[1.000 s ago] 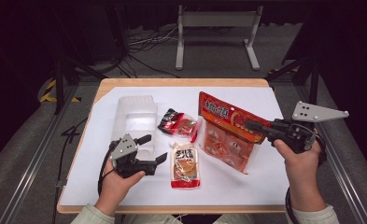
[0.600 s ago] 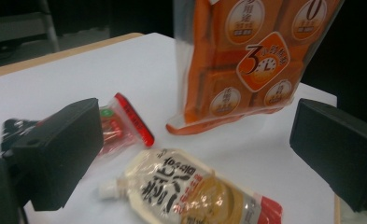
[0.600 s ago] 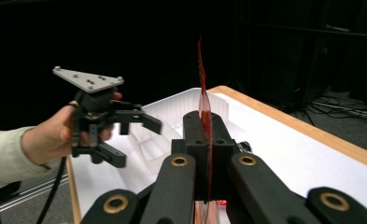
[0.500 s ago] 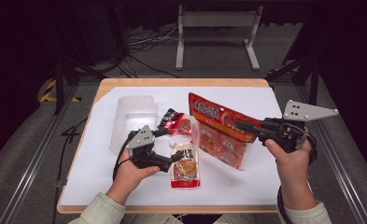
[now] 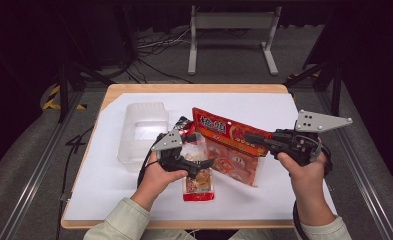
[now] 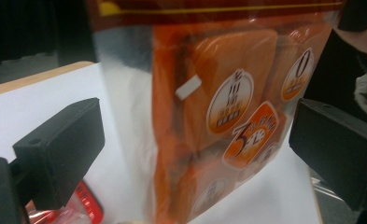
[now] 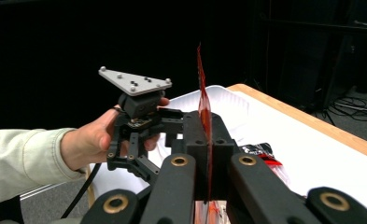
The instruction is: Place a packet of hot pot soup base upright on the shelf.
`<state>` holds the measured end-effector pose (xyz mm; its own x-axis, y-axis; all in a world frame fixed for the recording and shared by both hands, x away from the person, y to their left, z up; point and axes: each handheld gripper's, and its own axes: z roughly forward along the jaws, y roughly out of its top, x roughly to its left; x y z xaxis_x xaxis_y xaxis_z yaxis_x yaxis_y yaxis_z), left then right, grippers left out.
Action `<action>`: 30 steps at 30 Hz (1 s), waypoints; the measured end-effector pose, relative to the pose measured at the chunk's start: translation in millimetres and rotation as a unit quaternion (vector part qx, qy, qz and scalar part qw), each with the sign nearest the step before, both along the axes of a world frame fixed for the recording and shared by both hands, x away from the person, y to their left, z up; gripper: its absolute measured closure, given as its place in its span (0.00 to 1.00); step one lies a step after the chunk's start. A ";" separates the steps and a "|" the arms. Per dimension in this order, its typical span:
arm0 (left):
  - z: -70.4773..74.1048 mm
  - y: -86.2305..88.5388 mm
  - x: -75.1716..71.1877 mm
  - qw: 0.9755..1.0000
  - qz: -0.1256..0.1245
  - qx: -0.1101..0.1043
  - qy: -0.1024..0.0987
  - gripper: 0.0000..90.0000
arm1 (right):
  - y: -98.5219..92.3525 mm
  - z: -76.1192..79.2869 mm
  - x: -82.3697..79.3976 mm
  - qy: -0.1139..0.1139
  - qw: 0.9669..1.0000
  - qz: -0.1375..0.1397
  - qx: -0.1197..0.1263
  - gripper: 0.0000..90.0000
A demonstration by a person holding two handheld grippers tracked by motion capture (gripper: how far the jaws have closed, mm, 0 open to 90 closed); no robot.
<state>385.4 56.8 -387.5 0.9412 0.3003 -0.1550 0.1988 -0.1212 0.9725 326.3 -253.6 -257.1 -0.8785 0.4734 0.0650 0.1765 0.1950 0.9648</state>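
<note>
A white sheet [image 5: 109,200] covers most of the wooden table [image 5: 134,90], and a clear plastic tub [image 5: 139,132] sits on its left half. Above the middle, a large orange snack bag [image 5: 229,147] hangs tilted off the surface, its upper right edge pinched flat between the pressed-together jaws of the right gripper [image 5: 251,138]; the right gripper view shows the thin red film clamped edge-on [image 7: 203,112]. The left gripper [image 5: 204,162] faces the bag's lower left side with its jaws spread wide, having just been opening; the bag [image 6: 218,116] stands between them with no pad pressing on it. Under that gripper lies a small red-trimmed packet [image 5: 199,185], and a dark red packet [image 5: 184,125] rests just beside the tub.
</note>
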 end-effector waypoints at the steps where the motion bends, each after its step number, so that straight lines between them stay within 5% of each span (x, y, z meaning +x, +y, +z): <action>1: -1.1 -3.1 1.3 1.000 -0.003 0.002 0.001 0.04 | 1.0 -0.1 -0.3 -0.001 1.000 0.001 -0.001 1.00; 7: -7.2 -11.3 4.5 1.000 -0.024 -0.002 0.002 0.07 | 5.6 -2.1 -0.2 -0.001 1.000 0.008 0.000 1.00; 10: -8.9 -18.9 3.1 0.998 -0.052 -0.027 -0.005 0.08 | 6.9 -3.0 -0.1 -0.005 1.000 0.011 0.002 1.00; 16: -7.6 -22.9 2.0 0.997 -0.063 -0.046 -0.009 0.15 | 3.6 -3.8 0.4 -0.011 1.000 0.012 0.017 1.00; 27: -10.3 -31.9 -2.9 0.997 -0.071 -0.017 0.006 0.41 | 3.9 -7.6 0.2 -0.019 0.999 0.014 0.043 1.00; 30: -8.4 -31.3 -5.4 0.997 -0.074 -0.009 -0.005 0.51 | 2.9 -7.5 -0.4 -0.021 0.998 0.013 0.049 1.00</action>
<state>380.1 25.5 -395.9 0.9766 0.1545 -0.1494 0.1700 -0.1301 0.9768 325.9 -250.7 -264.6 -0.8936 0.4428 0.0733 0.1319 0.1030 0.9859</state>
